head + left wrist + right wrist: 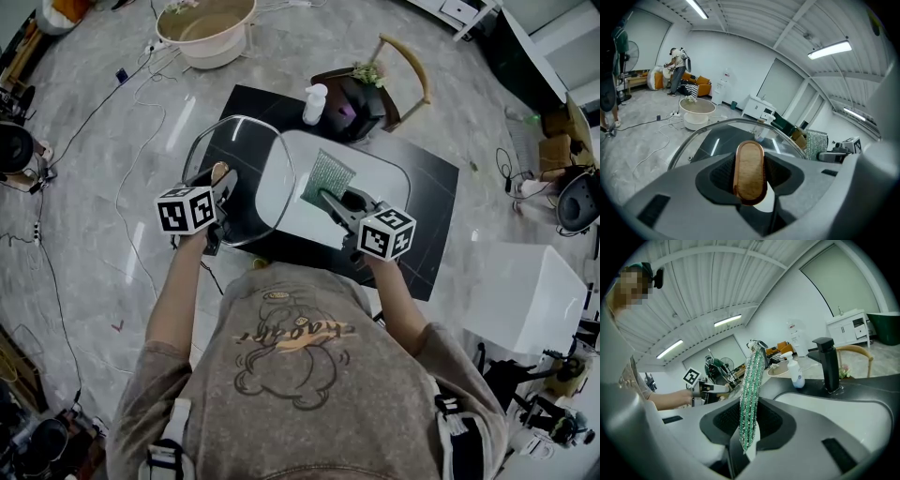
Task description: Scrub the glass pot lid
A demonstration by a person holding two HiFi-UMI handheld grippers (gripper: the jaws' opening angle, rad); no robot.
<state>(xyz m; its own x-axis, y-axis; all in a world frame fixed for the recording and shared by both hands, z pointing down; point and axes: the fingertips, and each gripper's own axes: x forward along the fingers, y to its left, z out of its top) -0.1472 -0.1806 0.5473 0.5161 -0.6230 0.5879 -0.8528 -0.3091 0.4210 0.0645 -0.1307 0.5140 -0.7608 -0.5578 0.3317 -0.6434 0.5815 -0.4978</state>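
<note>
The glass pot lid (246,159) with a metal rim stands tilted over the left edge of the white sink (384,173). My left gripper (223,180) is shut on its oval wooden knob (750,171), and the lid's rim (723,123) arcs beyond the jaws in the left gripper view. My right gripper (330,198) is shut on a green sparkly scrub pad (328,176), held upright over the sink, to the right of the lid and apart from it. In the right gripper view the scrub pad (751,394) hangs between the jaws, and the left gripper (707,388) shows beyond at the left.
A black counter (427,239) surrounds the sink, with a white soap bottle (315,103) and a black faucet (356,101) at its far edge. A wooden chair (408,61) stands behind. A round tub (206,28) and cables lie on the floor; a white box (525,295) is at the right.
</note>
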